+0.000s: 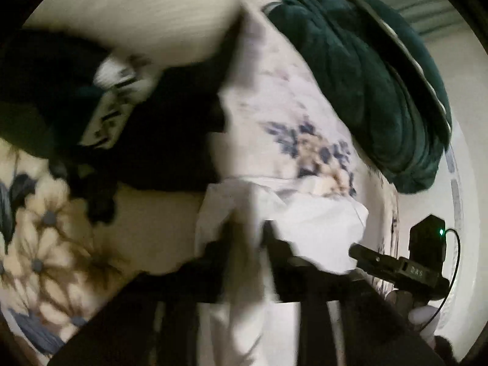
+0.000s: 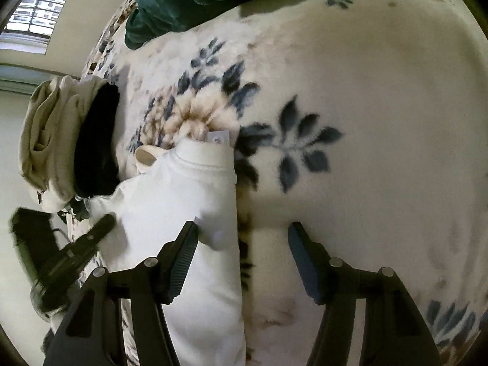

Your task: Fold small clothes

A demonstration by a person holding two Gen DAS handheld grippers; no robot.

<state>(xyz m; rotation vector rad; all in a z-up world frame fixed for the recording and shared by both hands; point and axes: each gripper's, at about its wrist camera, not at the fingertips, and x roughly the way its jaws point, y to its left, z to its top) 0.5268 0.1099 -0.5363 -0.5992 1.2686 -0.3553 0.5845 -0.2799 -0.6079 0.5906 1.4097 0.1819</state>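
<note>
white garment (image 2: 180, 189) under left finger of right gripper's (image 2: 242, 238) open jaws

Both grippers are chunky black plastic. The right gripper (image 2: 242, 228) has ribbed pads and silver screws, and there's a green light (image 1: 441, 231) with a thin black cable (image 1: 456, 262) on it.

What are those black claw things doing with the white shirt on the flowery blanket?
A person is folding small clothes with a gripper in each hand. The white top lies partly folded on the flowered blanket. The right gripper hangs over its edge, jaws open, gripping nothing. The left gripper has white cloth between its jaws, though blur hides whether they pinch it. More clothes wait in a pile nearby.
</note>
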